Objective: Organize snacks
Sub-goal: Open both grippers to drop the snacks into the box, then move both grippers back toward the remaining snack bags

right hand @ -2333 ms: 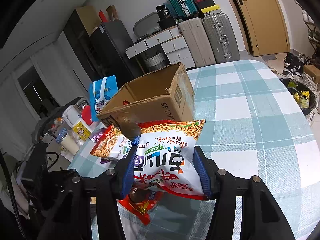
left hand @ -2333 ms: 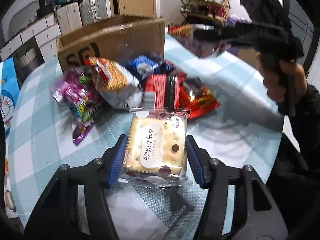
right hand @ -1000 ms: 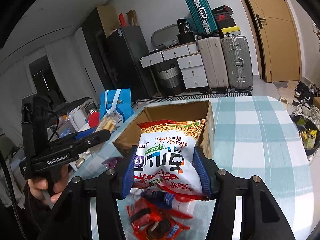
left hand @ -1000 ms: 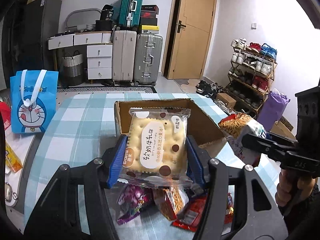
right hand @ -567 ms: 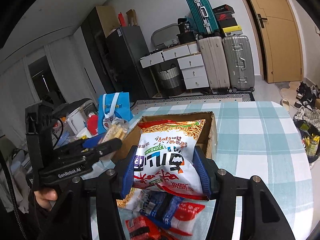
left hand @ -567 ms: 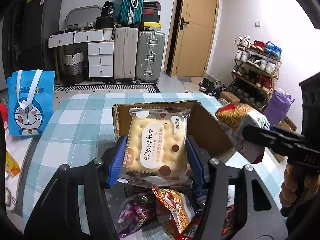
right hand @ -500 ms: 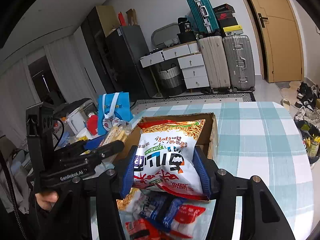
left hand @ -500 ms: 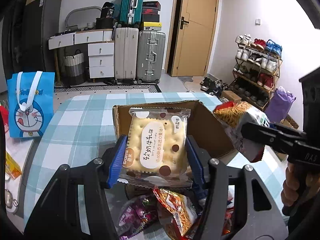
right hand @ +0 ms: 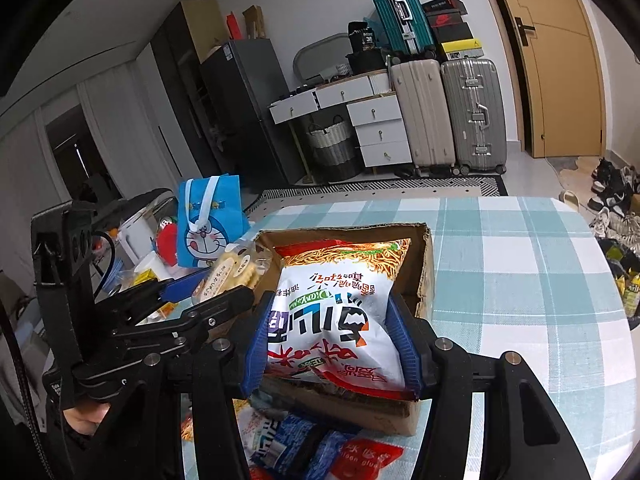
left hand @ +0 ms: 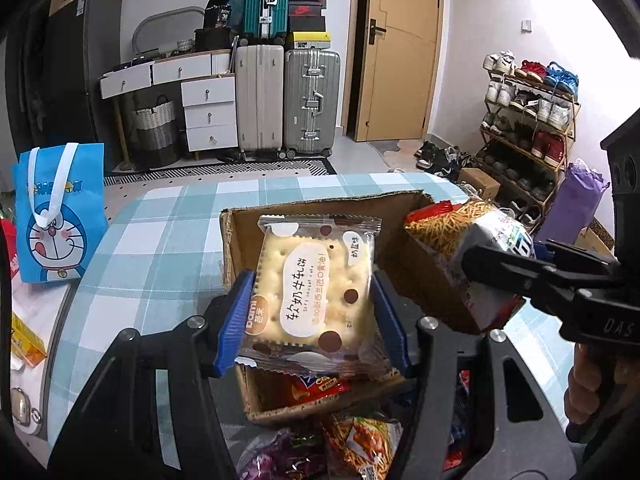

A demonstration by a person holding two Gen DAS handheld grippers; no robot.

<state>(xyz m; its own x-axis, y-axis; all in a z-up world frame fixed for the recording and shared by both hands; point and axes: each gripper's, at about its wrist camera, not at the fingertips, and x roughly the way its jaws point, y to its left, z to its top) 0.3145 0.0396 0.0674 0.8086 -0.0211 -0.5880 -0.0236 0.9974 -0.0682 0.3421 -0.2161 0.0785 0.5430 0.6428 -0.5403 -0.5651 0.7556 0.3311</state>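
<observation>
My left gripper (left hand: pixel 312 316) is shut on a clear-wrapped cracker pack (left hand: pixel 316 292) and holds it above the open cardboard box (left hand: pixel 236 240). My right gripper (right hand: pixel 332 344) is shut on a white and red noodle snack bag (right hand: pixel 336 312), held over the same box (right hand: pixel 426 272). The right gripper and its bag (left hand: pixel 468 248) show at the box's right side in the left wrist view. The left gripper with the cracker pack (right hand: pixel 232 272) shows at the box's left side in the right wrist view. A red packet (left hand: pixel 316 390) lies inside the box.
Loose snack packets (left hand: pixel 352 444) lie on the checked tablecloth (left hand: pixel 160 248) in front of the box; blue and red ones (right hand: pixel 296 448) show in the right wrist view. A blue cartoon bag (left hand: pixel 56 216) stands at the table's left. Suitcases, drawers and a shoe rack stand behind.
Both grippers have lifted their packs from the table and moved forward over the open box. Within the last half second both came slightly closer to the box.
</observation>
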